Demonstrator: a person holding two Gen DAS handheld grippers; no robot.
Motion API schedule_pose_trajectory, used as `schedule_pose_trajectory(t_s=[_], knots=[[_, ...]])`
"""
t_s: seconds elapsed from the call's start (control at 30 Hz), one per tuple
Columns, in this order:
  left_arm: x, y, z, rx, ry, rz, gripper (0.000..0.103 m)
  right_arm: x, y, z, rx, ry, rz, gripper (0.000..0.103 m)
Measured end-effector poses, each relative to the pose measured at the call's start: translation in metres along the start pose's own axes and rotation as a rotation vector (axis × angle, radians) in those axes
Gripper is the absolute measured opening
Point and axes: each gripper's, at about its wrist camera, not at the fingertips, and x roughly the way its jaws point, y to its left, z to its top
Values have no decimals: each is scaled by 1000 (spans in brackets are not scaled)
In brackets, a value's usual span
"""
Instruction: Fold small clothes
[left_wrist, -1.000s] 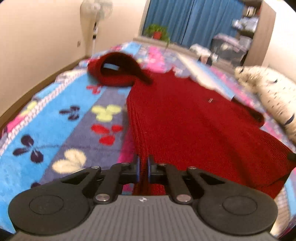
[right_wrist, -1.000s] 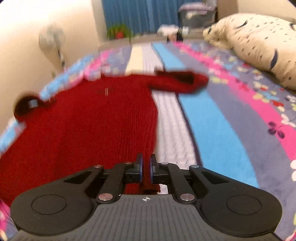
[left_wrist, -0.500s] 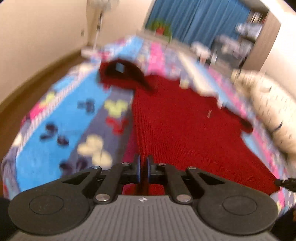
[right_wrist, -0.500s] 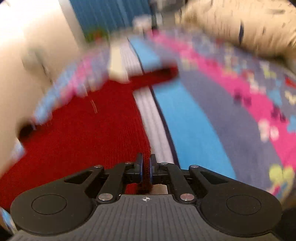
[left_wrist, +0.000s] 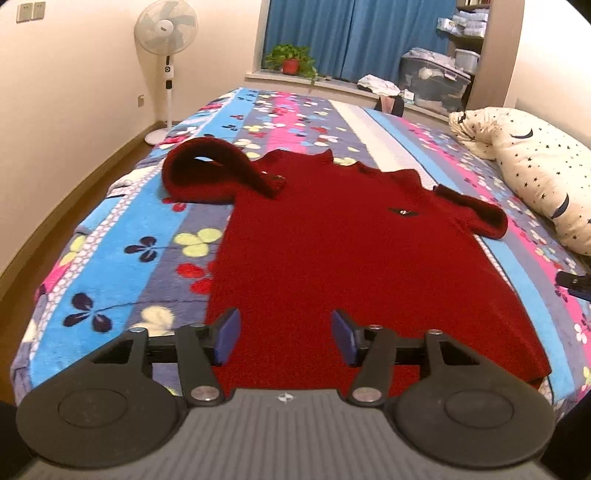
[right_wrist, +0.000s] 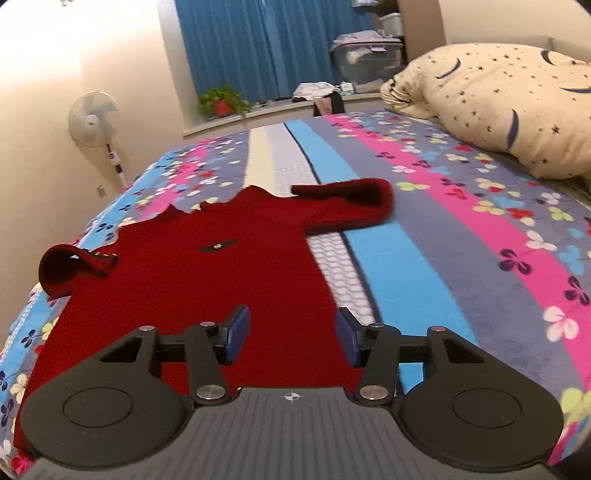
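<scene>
A dark red knit sweater (left_wrist: 343, 251) lies flat, front up, on a flowered blanket (left_wrist: 122, 236); it also shows in the right wrist view (right_wrist: 207, 280). Its left sleeve (left_wrist: 210, 173) is curled over near the shoulder, and its right sleeve (right_wrist: 351, 203) lies out to the side. My left gripper (left_wrist: 286, 338) is open and empty above the hem's left part. My right gripper (right_wrist: 291, 336) is open and empty above the hem's right corner. A black part of the right gripper (left_wrist: 572, 282) shows at the left view's right edge.
A cream star-print pillow (right_wrist: 498, 107) lies on the bed's right side. A standing fan (left_wrist: 166, 48) stands by the left wall. A potted plant (left_wrist: 291, 62), a pile of clothes and storage bins (left_wrist: 436, 77) sit on the far window ledge. The bed's left edge (left_wrist: 33, 295) drops to a wooden floor.
Both grippers were shut on the sweater's hem; both have let go and opened. The sweater now lies flat, and both grippers have drawn back above the hem.
</scene>
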Motion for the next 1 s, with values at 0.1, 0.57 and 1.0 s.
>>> schedule_pose_trajectory(t_s=[0.1, 0.57, 1.0], knots=[[1, -6, 1, -2, -35, -7, 70, -2, 16, -8, -24, -25, 18, 53], [2, -41, 6, 95, -206, 82, 84, 26, 51, -7, -70, -70, 95, 53], [39, -10, 32, -18, -99, 70, 63, 39, 53, -7, -96, -67, 71, 53]])
